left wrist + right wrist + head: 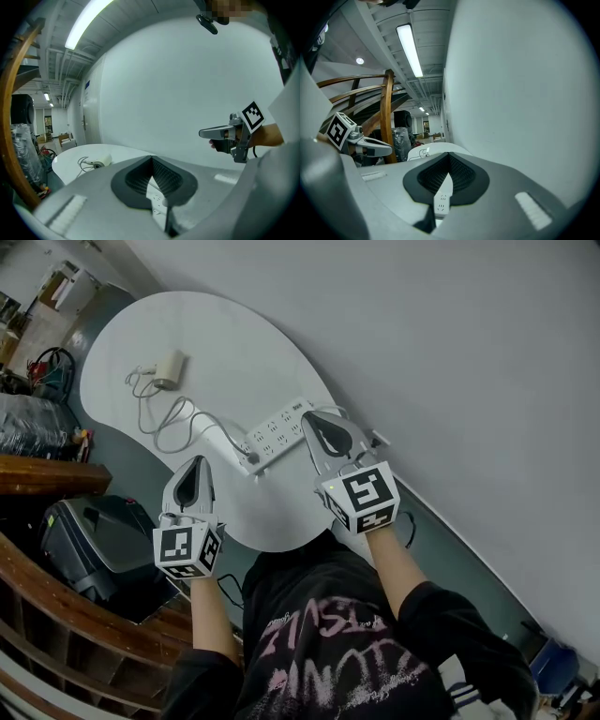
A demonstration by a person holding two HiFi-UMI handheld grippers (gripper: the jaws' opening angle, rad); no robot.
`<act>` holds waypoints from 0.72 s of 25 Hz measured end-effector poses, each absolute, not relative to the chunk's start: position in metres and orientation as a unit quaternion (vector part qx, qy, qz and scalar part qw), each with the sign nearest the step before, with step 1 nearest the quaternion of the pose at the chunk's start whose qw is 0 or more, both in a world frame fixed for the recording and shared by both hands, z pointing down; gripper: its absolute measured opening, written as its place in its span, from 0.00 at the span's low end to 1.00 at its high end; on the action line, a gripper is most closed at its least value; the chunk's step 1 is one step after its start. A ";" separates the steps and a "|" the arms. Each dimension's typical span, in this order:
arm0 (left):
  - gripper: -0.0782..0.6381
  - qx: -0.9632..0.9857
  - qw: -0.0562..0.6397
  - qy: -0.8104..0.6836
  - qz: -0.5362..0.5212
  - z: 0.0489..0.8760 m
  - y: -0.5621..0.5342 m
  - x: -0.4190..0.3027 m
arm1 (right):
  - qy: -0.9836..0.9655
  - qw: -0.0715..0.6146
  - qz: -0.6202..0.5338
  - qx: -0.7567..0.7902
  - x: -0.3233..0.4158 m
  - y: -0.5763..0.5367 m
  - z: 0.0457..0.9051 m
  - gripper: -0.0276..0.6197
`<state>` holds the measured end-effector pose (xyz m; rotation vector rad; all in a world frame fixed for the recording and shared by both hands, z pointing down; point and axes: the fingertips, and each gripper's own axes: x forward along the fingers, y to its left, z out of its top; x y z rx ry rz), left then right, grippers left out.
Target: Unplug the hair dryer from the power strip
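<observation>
A white power strip [278, 431] lies slantwise on the white table [234, 343]. A small white hair dryer [170, 368] rests at the far left. Its white cord [183, 418] loops across the table to a plug [250, 458] at the strip's near-left end. My right gripper [312, 418] hovers shut over the strip's right part, nothing held. My left gripper [197, 463] hangs shut by the table's near-left edge, short of the plug. Through each gripper's closed jaws a sliver of strip [157, 199] [443, 197] shows. The dryer [98, 161] appears far off in the left gripper view.
A grey wall [469, 362] runs along the table's right side. A black case [94, 540] and a curved wooden railing [56, 601] stand at the left below the table. Clutter [47, 371] sits at the far left. The person's dark printed shirt [328, 643] fills the bottom.
</observation>
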<state>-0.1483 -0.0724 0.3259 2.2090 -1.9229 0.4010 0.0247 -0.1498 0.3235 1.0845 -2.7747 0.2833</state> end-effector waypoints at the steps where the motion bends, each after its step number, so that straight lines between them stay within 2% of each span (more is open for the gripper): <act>1: 0.11 0.744 0.092 -0.648 0.137 0.326 -0.070 -0.148 | -0.925 0.073 0.097 0.360 0.024 -0.148 0.324 0.06; 18: 0.11 0.755 0.105 -0.634 0.135 0.339 -0.071 -0.153 | -0.921 0.083 0.110 0.364 0.015 -0.145 0.337 0.06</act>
